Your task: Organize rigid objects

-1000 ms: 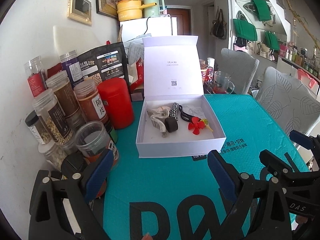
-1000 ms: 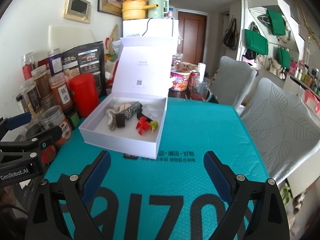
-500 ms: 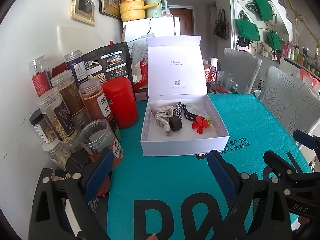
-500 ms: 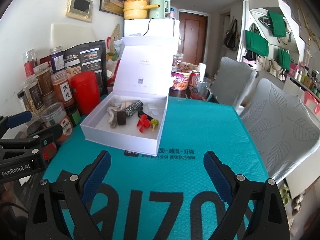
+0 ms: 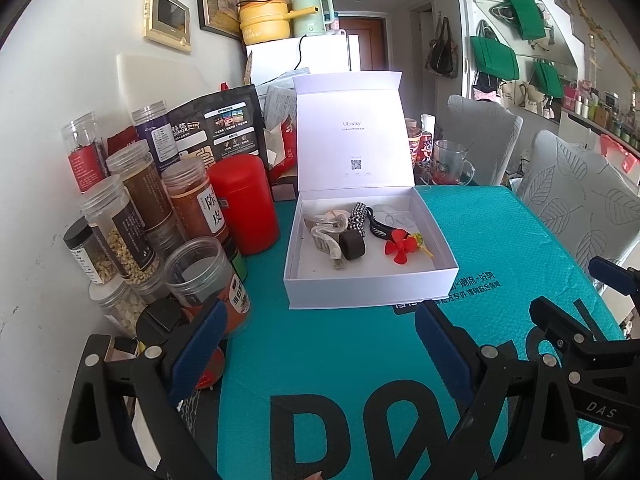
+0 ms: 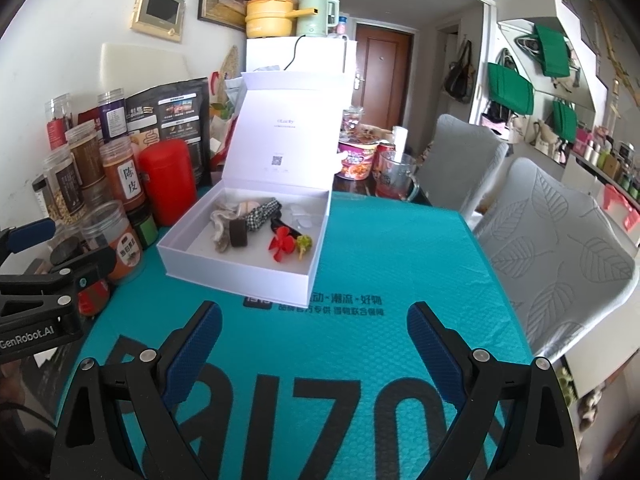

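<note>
A white box (image 5: pixel 372 287) with its lid standing open sits on the teal mat (image 5: pixel 340 360); it also shows in the right wrist view (image 6: pixel 240 272). Inside lie hair clips and ties: a red flower clip (image 5: pixel 398 247), a black roll (image 5: pixel 352 246), a checked band (image 5: pixel 357 216) and pale claw clips (image 5: pixel 326 226). My left gripper (image 5: pixel 316 332) is open and empty, just in front of the box. My right gripper (image 6: pixel 314 336) is open and empty, in front of the box and to its right.
Several spice jars (image 5: pixel 132 216) and a red canister (image 5: pixel 244 204) crowd the left by the wall. A black pouch (image 5: pixel 218 128) stands behind them. A glass mug (image 6: pixel 394 176) and noodle cup (image 6: pixel 354 160) sit beyond the mat. Grey chairs (image 6: pixel 560 240) stand on the right.
Both grippers have drawn back and risen slightly from the box, so it looks a little farther. Both stay open and empty. The things in the box have not moved.
</note>
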A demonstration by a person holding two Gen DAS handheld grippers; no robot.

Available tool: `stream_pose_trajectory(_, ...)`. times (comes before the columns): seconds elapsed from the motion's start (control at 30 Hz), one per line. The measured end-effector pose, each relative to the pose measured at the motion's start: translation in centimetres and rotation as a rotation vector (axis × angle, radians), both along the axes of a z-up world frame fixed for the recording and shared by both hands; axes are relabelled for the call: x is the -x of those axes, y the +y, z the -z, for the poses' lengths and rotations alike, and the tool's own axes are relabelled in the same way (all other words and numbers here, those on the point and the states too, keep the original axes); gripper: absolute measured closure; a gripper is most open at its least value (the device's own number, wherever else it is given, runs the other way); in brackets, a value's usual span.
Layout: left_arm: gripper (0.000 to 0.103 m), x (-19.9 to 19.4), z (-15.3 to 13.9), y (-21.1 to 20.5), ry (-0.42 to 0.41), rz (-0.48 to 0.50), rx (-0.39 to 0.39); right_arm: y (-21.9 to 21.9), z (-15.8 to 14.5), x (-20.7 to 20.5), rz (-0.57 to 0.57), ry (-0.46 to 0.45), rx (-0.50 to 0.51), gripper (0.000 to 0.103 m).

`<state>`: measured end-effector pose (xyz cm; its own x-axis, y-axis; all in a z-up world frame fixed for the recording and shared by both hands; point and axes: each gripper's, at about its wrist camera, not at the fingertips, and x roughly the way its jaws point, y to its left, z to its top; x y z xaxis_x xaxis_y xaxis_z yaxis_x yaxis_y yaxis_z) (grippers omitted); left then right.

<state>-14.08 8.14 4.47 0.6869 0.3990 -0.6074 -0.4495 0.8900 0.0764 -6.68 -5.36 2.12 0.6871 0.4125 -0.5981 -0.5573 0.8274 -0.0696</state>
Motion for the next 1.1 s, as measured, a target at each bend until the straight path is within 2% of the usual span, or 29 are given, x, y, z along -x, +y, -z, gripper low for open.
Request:
stream_pose_trajectory(0.87,0.007,0.67,0.16,-0.29,0.013,-0.006,0.006,-0.50,-0.26,0.70,0.005,-0.008,0.003,0.008)
stream_pose_trajectory(1.1,0.007,0.60,0.46,-0.08,0.021,-0.005,0.032,-0.51,-0.17,0.41,0.009,-0.001,0.001,0.008)
